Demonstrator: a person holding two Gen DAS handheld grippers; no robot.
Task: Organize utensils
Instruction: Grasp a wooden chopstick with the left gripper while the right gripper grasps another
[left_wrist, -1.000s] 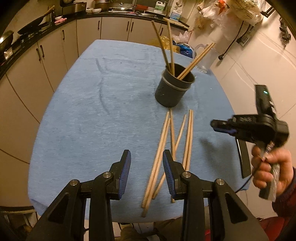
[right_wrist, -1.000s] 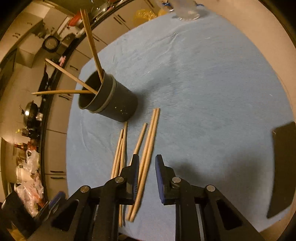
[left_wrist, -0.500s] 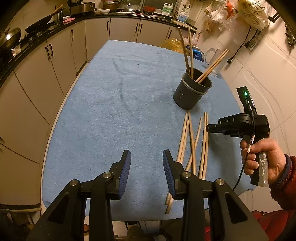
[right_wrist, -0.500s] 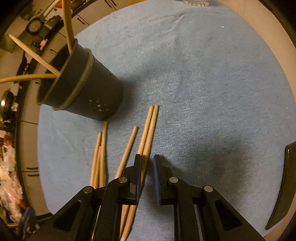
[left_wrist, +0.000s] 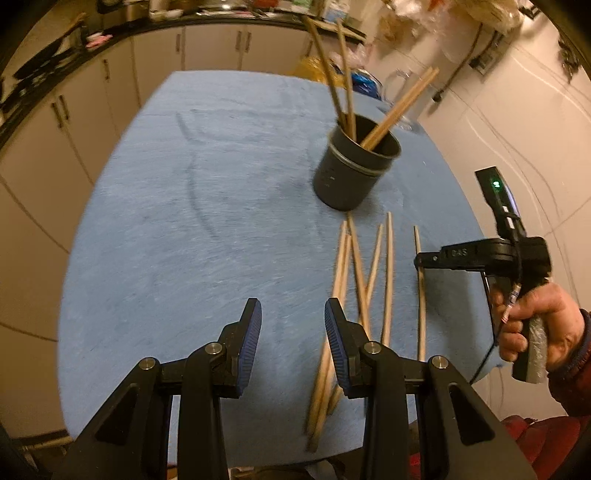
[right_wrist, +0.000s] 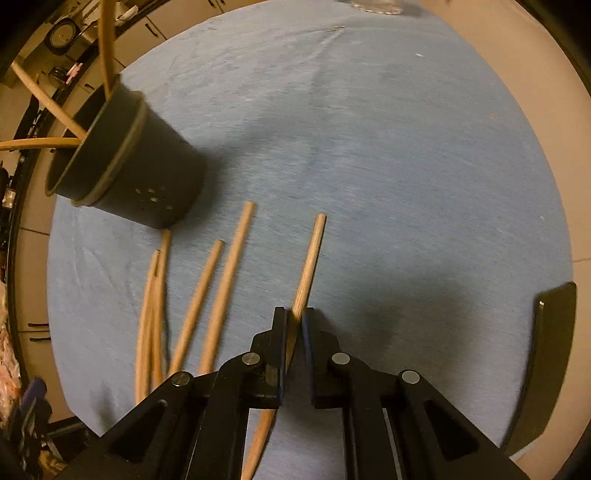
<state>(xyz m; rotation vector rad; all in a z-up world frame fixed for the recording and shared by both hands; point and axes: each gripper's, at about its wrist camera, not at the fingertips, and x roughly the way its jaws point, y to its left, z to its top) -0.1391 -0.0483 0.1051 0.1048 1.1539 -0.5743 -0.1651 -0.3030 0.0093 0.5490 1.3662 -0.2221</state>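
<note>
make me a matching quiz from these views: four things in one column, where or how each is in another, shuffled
Things:
1. dark cup
2. left tool
3. right tool
4. loose chopsticks

States:
A. shut on a single chopstick
B. lying flat on the blue cloth
C. open, with nothing between its pads
D. standing upright, with chopsticks sticking out of it

Pairs: 1-D, 2-C, 3-A, 4-B
</note>
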